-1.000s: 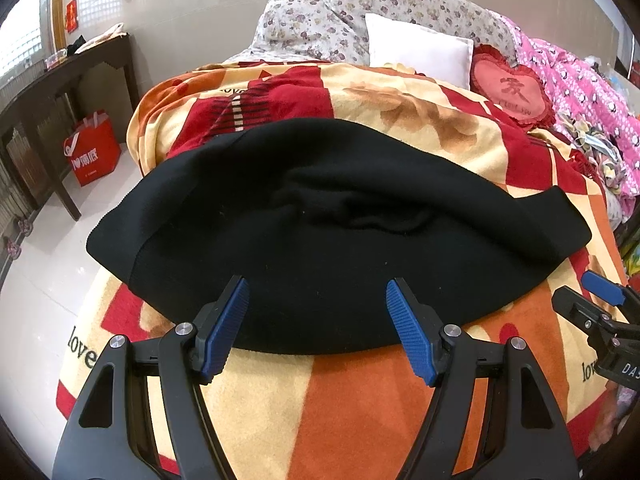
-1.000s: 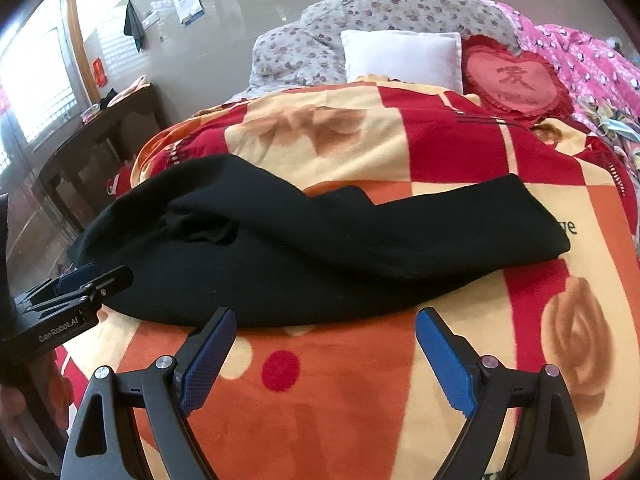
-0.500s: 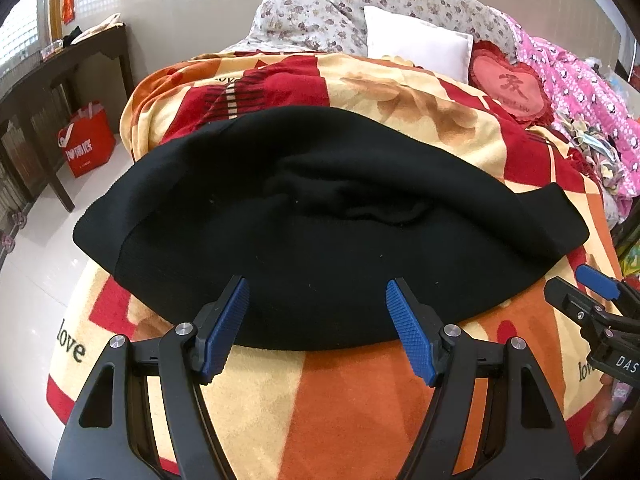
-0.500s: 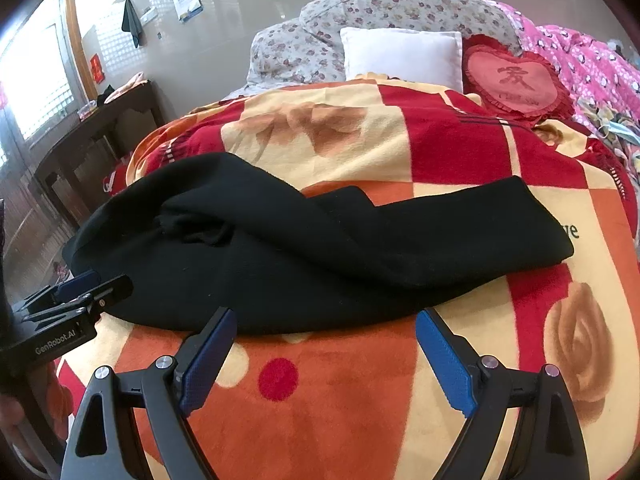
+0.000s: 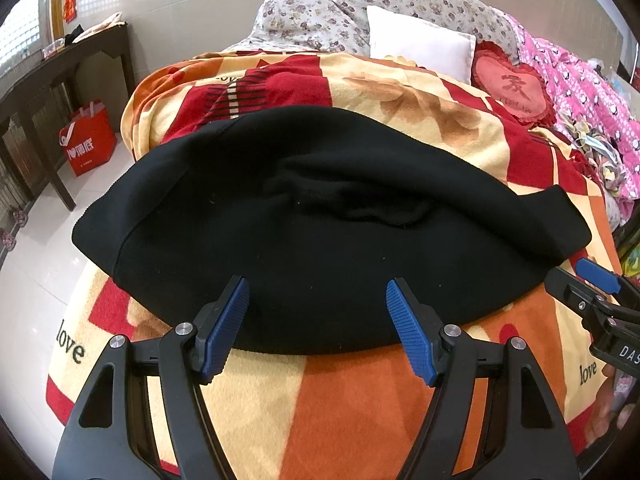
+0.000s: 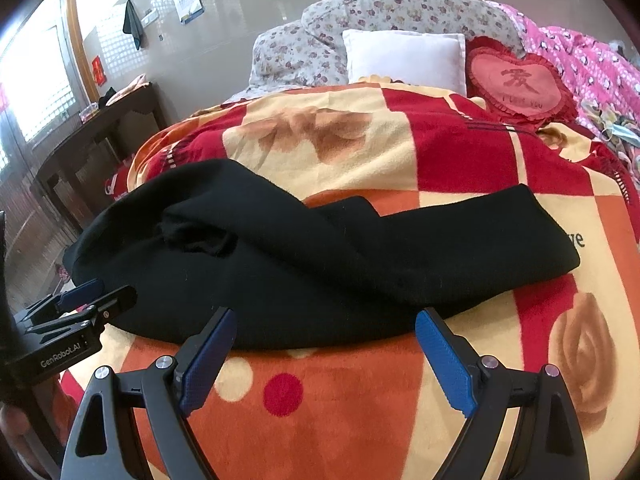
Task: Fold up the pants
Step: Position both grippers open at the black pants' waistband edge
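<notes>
Black pants (image 5: 320, 224) lie sideways across a red, orange and cream blanket (image 5: 360, 412) on a bed, loosely bunched in the middle. They also show in the right wrist view (image 6: 320, 264), one leg reaching right. My left gripper (image 5: 318, 292) is open and empty, its blue pads just over the pants' near edge. My right gripper (image 6: 324, 320) is open and empty, hovering at the near edge of the pants. Each gripper shows in the other's view, the right one (image 5: 592, 284) at the right, the left one (image 6: 80, 300) at the left.
Floral pillows (image 5: 320, 12), a white pillow (image 5: 416, 44), a red heart cushion (image 5: 512, 88) and a pink quilt (image 5: 588, 92) lie at the head and right side of the bed. A dark wooden table (image 5: 60, 68) and a red bag (image 5: 88, 144) stand on the floor at left.
Both grippers have moved forward a little toward the pants' near edge. Both stay open. The pants have not moved.
</notes>
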Demonstrator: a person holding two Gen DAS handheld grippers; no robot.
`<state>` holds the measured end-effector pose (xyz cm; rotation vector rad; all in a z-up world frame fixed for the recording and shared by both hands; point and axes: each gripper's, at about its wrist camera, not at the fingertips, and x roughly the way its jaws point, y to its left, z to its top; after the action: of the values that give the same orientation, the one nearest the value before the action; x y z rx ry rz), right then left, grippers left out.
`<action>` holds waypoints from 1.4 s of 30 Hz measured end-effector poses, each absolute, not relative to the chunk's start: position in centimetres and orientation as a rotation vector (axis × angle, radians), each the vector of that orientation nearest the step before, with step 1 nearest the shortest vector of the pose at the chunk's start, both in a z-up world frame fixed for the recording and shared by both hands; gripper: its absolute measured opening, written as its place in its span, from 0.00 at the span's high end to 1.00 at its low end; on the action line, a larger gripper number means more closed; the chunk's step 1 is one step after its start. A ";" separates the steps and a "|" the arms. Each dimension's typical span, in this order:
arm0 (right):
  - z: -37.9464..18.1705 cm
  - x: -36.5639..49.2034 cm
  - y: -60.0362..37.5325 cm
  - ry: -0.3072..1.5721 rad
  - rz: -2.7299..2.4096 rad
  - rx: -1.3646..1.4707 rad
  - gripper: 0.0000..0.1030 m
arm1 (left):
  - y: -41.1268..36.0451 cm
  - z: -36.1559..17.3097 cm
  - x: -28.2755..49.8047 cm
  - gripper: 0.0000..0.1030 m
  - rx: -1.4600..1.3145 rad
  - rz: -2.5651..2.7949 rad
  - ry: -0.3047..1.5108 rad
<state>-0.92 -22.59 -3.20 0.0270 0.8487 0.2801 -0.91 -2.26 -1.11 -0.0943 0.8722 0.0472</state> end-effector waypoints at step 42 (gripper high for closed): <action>-3.4 -0.5 -21.6 0.865 0.328 0.018 0.13 | -1.7 -1.4 0.2 0.30 -0.114 0.056 0.892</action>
<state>-0.51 -21.57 -3.39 0.0181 0.8649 0.3277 0.25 -1.69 -1.43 -0.1145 0.8920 0.0560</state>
